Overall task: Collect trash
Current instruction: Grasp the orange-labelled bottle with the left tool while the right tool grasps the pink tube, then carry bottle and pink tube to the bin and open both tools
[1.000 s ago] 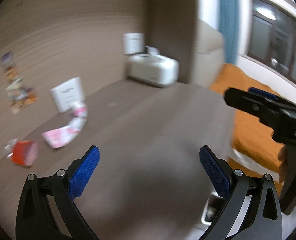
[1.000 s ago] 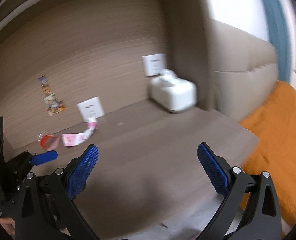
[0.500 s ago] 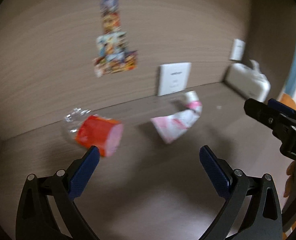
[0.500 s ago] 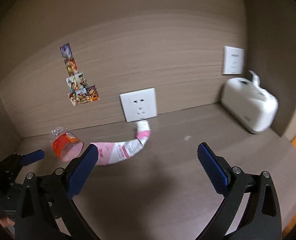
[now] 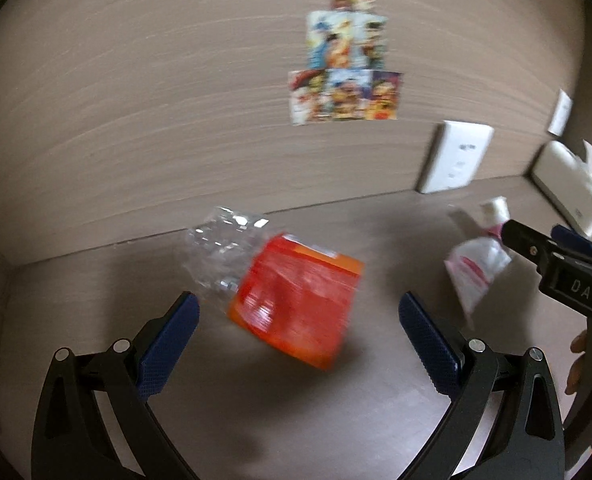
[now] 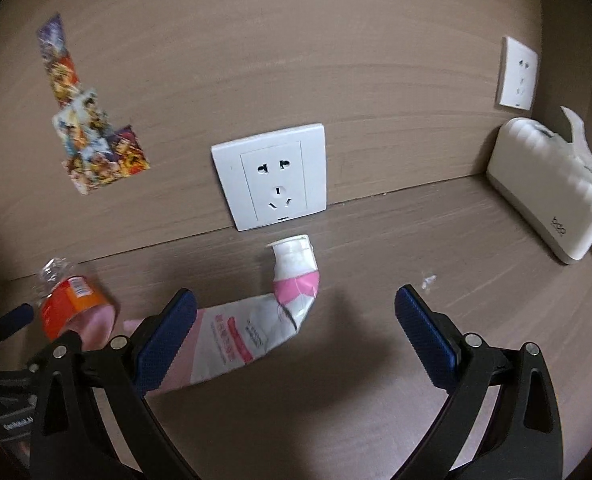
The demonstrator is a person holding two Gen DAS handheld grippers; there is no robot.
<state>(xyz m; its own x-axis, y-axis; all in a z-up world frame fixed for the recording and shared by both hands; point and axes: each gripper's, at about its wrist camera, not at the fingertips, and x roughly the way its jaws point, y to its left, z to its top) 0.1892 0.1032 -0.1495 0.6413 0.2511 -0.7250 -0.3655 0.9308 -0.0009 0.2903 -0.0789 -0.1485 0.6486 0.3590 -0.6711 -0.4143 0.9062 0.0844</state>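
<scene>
The left gripper has its blue fingers spread wide and empty; the crushed plastic bottle with the orange label lies on the brown shelf at the frame's centre, just beyond them. The right gripper is also wide open and holds nothing; the squeezed pink-and-white tube lies between its fingers, cap toward the white wall socket. A white tissue box stands at the right edge, stickers at the upper left.
</scene>
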